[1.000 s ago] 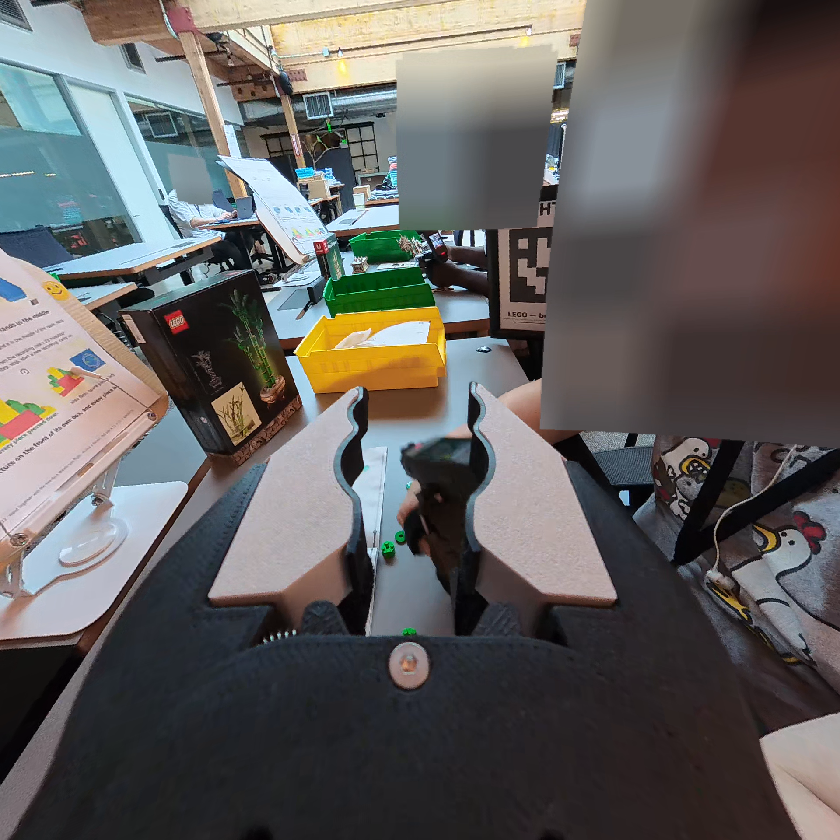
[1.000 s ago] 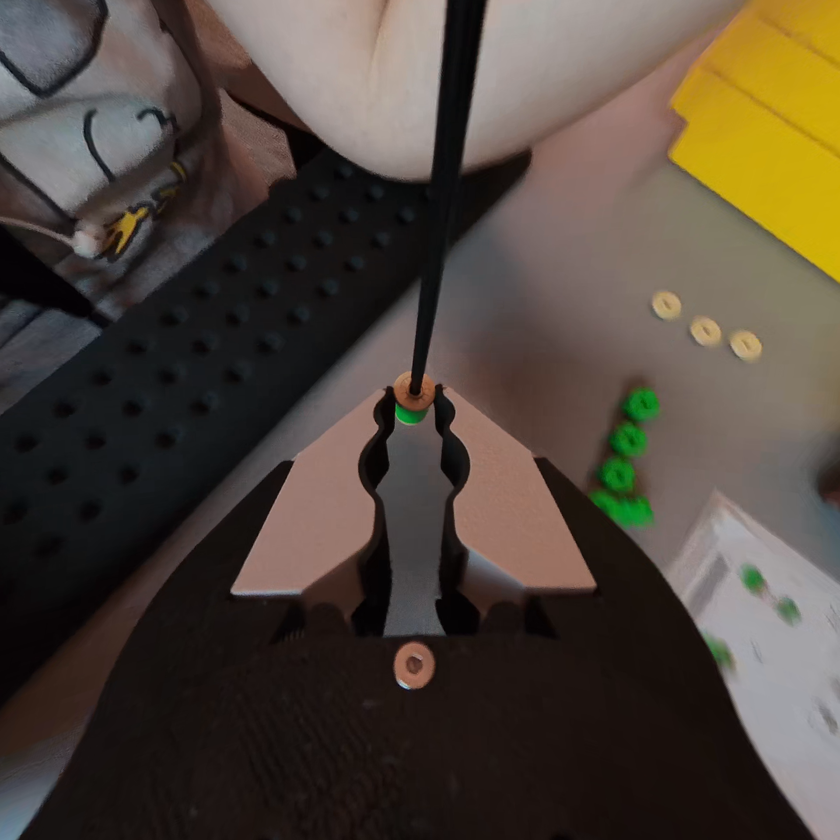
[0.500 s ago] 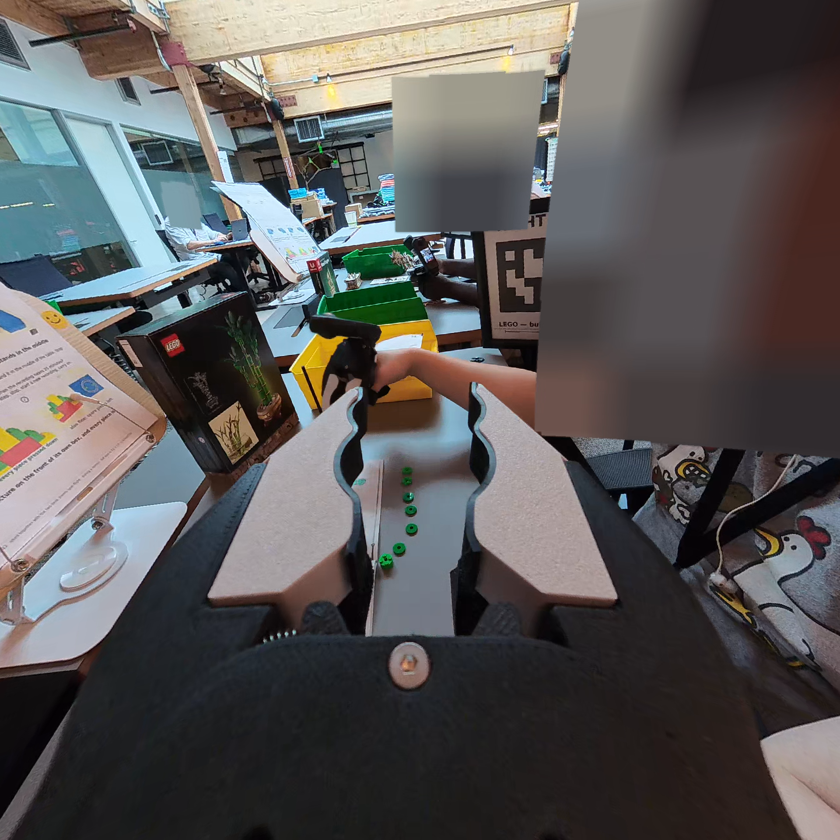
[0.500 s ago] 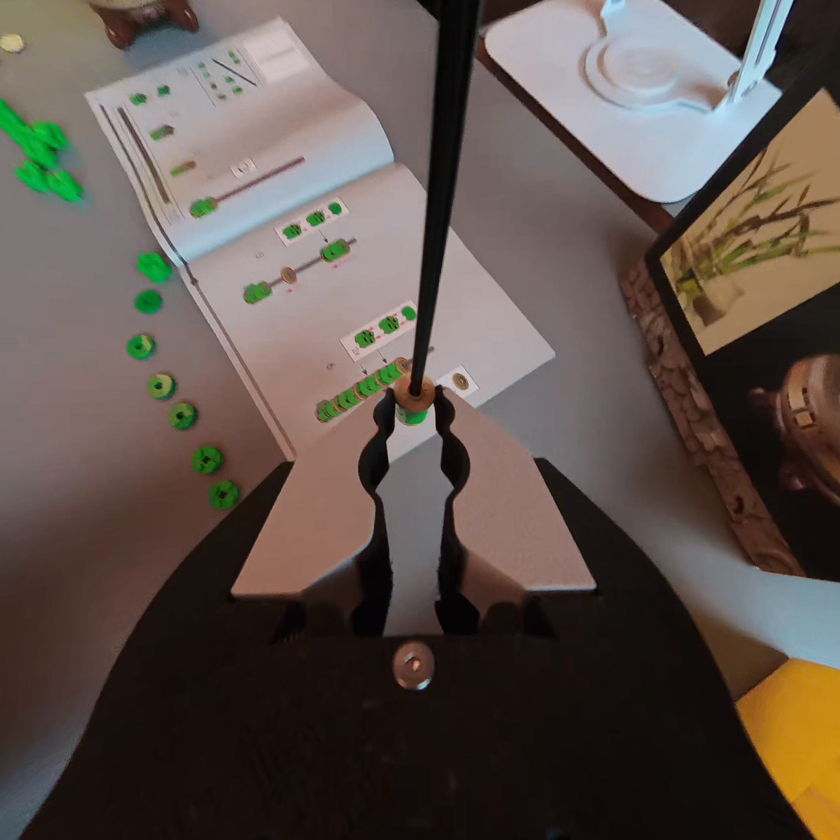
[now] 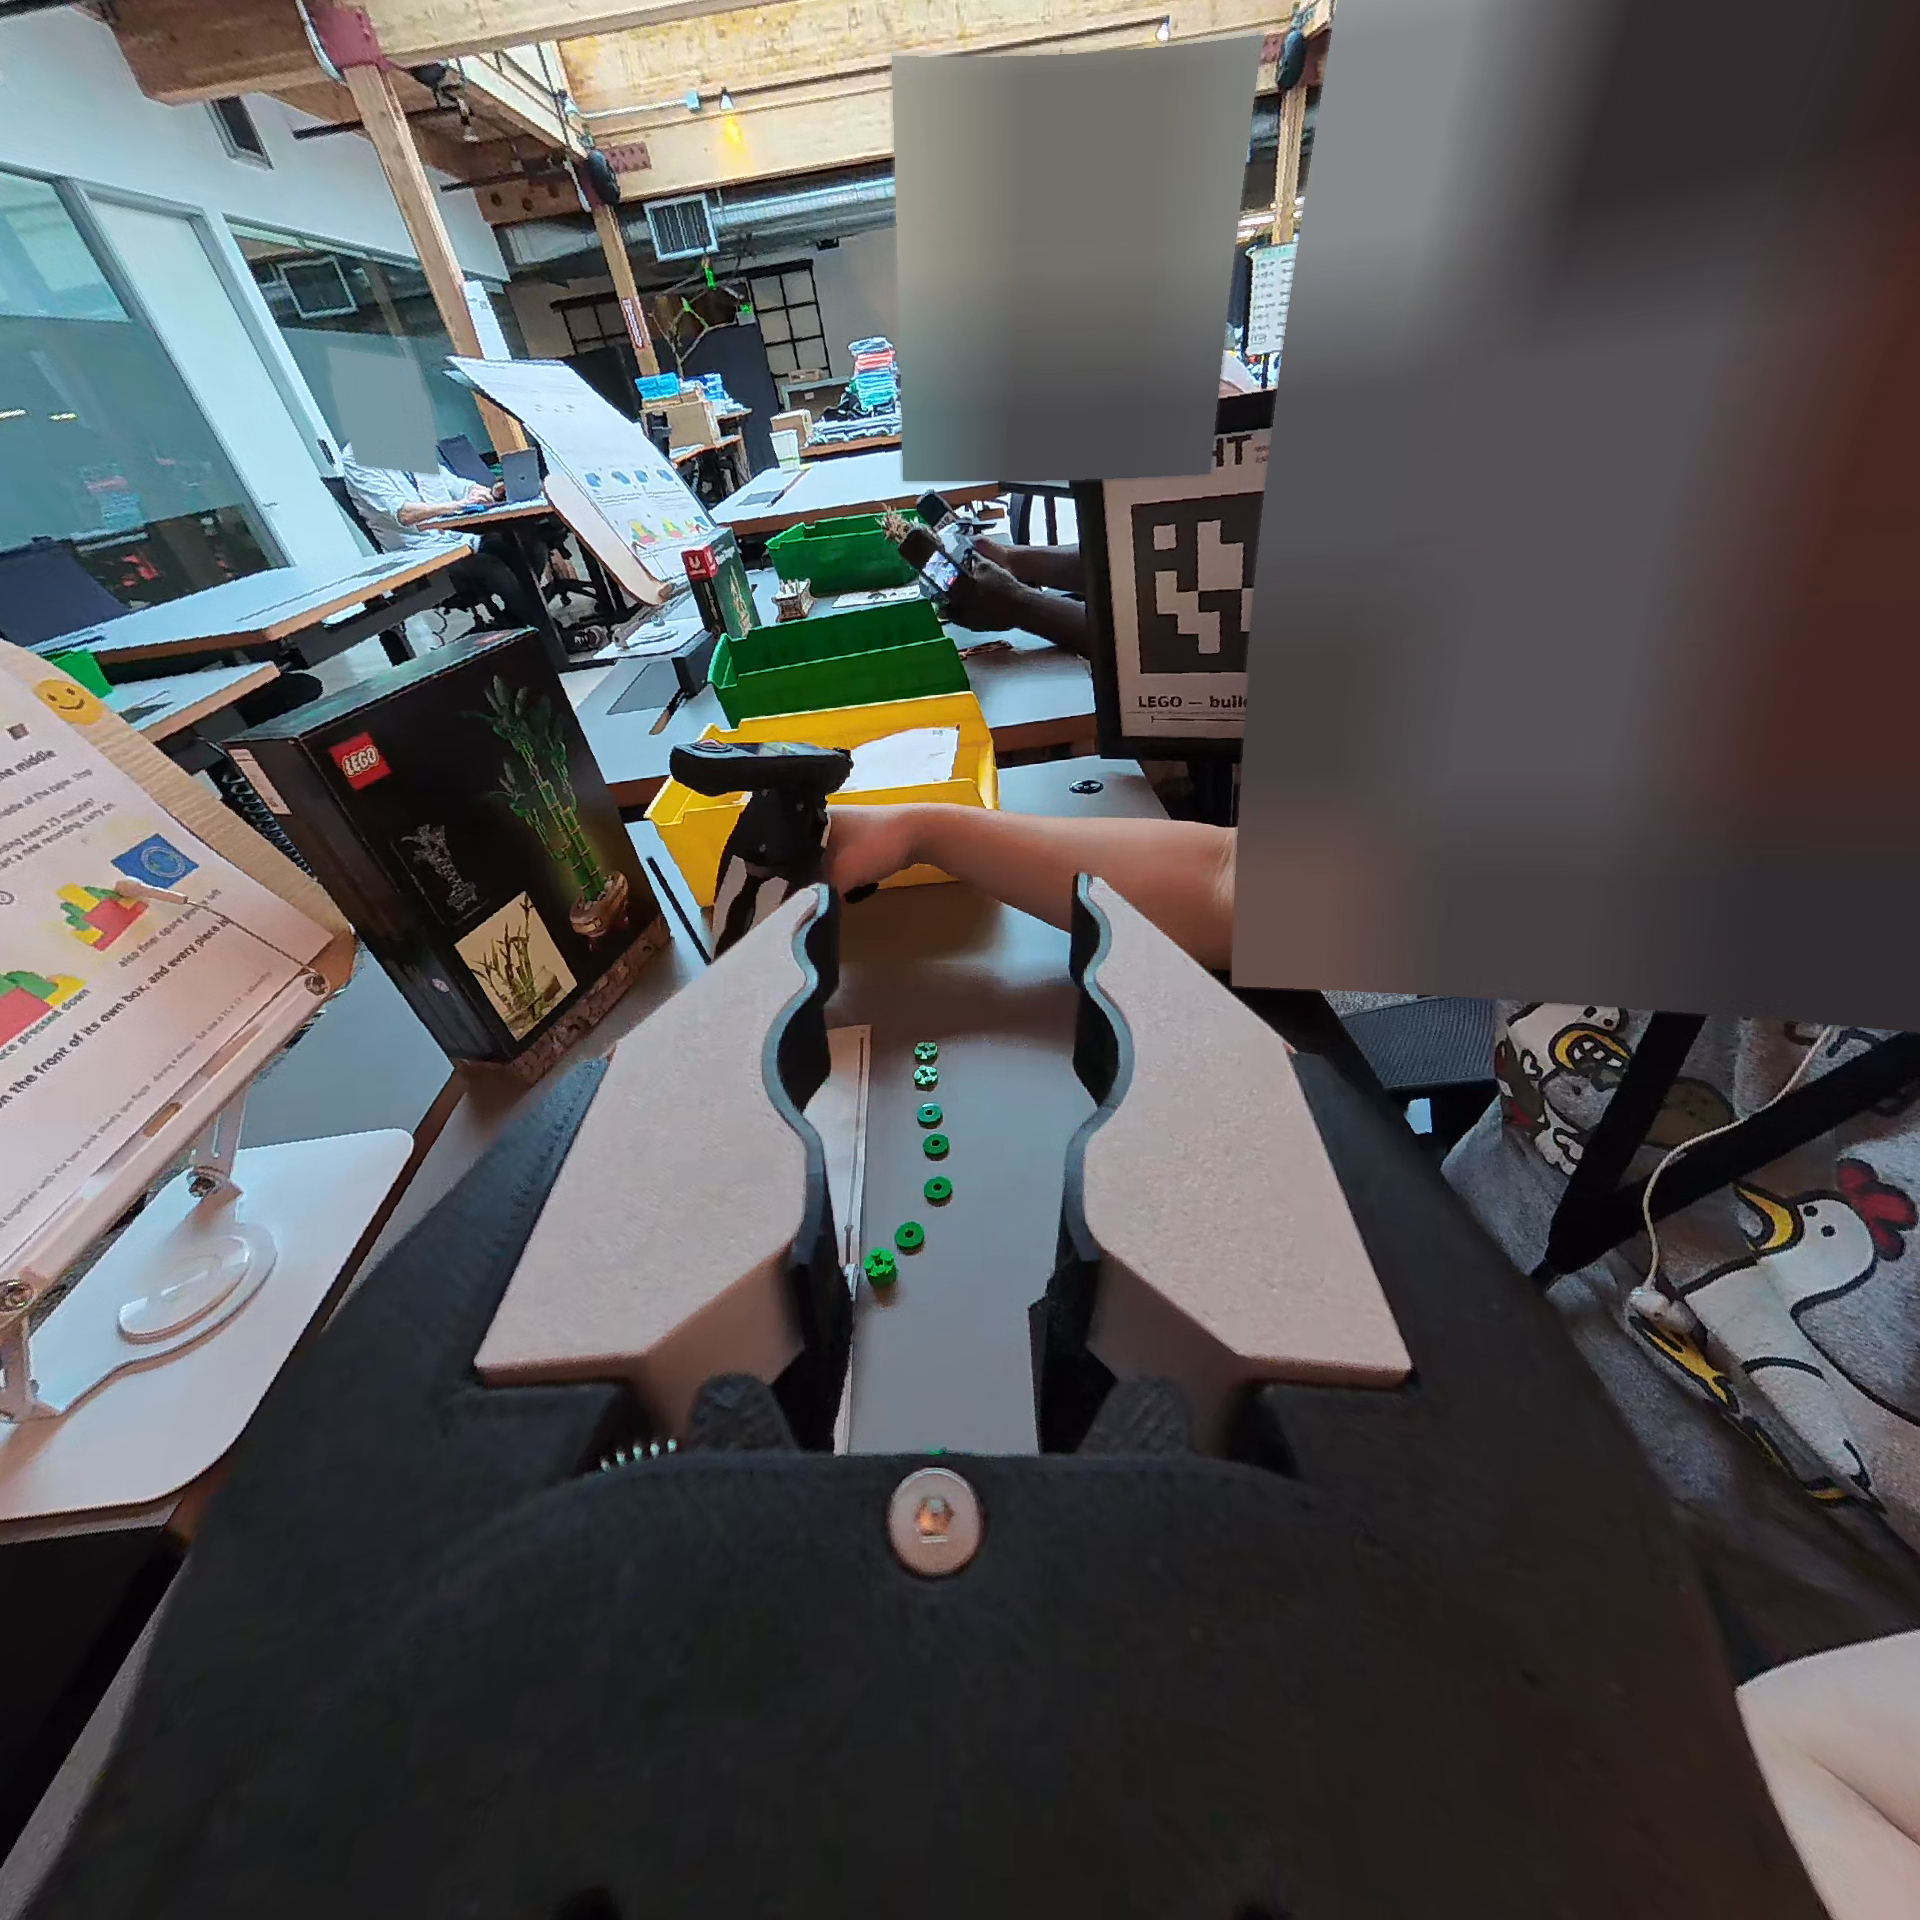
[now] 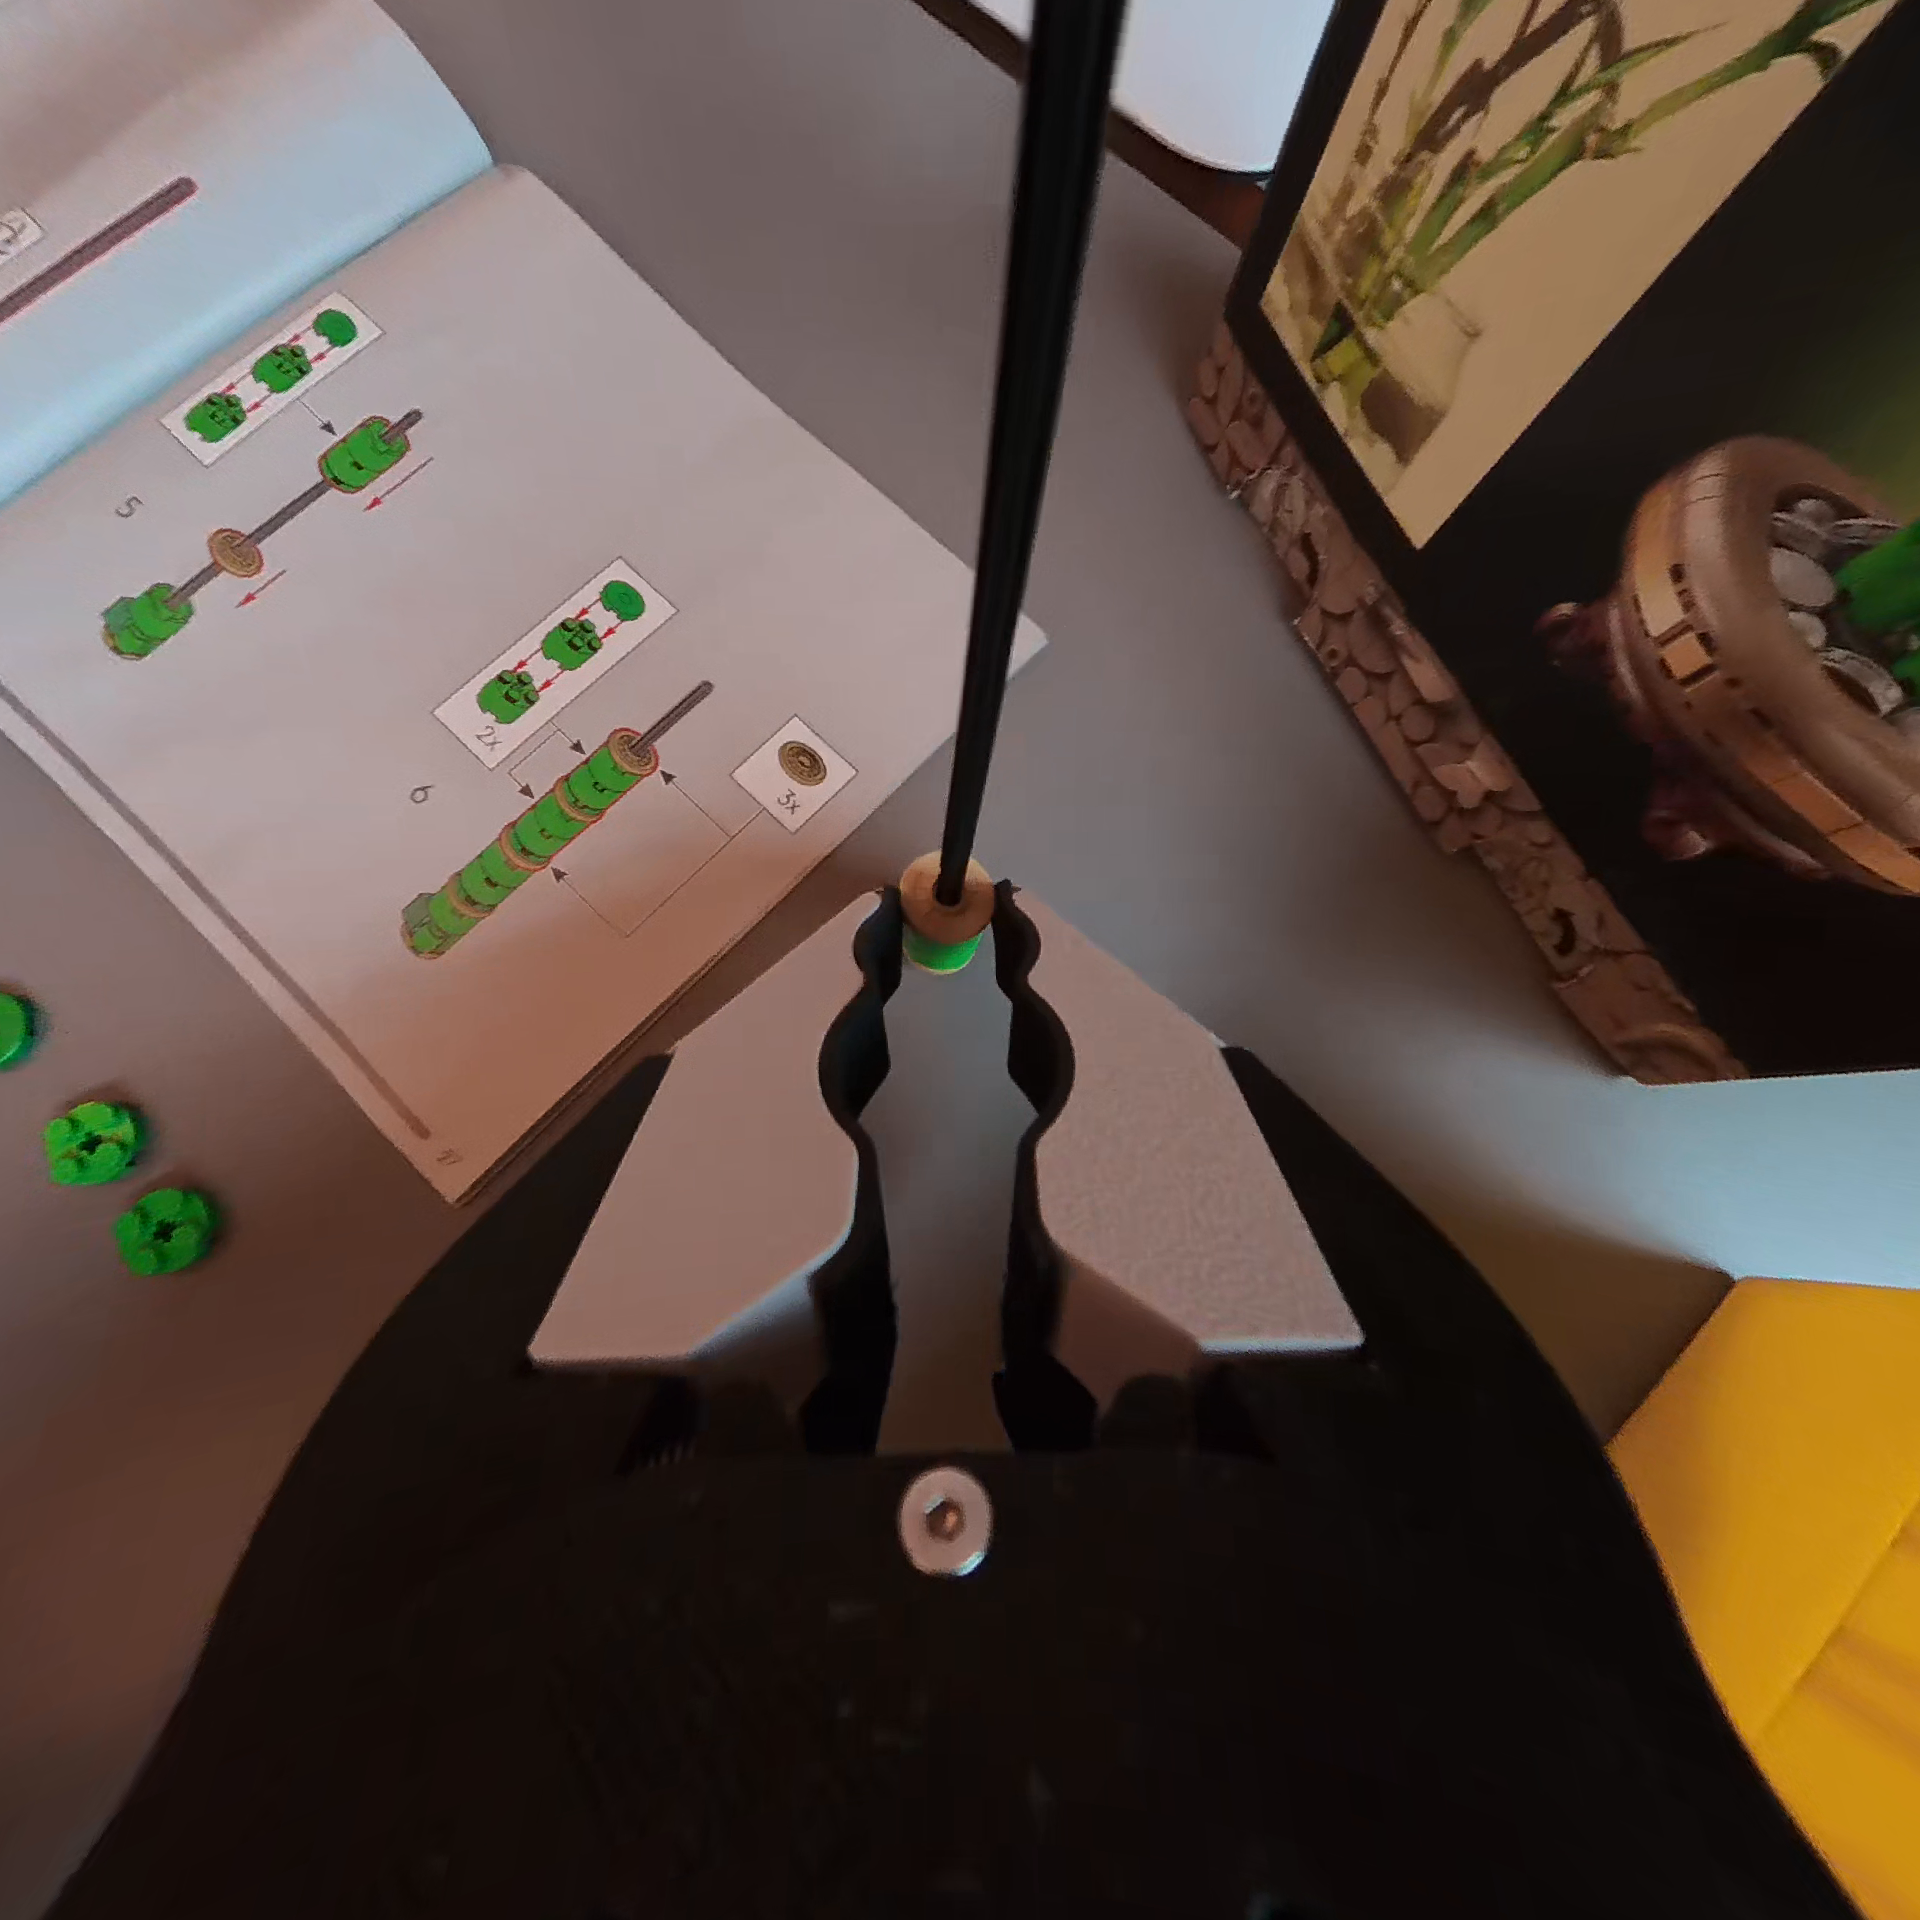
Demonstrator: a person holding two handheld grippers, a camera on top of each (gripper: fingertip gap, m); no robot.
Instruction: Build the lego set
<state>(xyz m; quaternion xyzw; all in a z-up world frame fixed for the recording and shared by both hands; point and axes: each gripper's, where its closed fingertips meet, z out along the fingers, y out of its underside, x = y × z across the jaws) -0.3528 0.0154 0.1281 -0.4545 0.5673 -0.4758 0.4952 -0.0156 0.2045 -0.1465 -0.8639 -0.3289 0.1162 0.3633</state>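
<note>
I have the right claw (image 6: 943,914) pinching the bottom of the stalk I am building: a green round piece capped by a tan ring (image 6: 941,891), threaded on a long black rod (image 6: 1023,436) that runs away from the camera. It hangs over the counter (image 6: 1122,727) just beside the open instruction booklet (image 6: 436,582), between that and the black set box (image 6: 1621,540). My left claw (image 5: 948,1049) is spread and holds nothing, hovering low above a row of loose green round pieces (image 5: 928,1153) on the counter.

I judge the build barely begun. Only that one green piece and one ring sit on the rod; nearly all its length is bare. The booklet's drawing shows a long stack of green pieces with tan rings between them, so most of the threading is left. More green pieces (image 6: 130,1184) wait beside the booklet. A yellow bin (image 5: 831,821) stands farther back.
</note>
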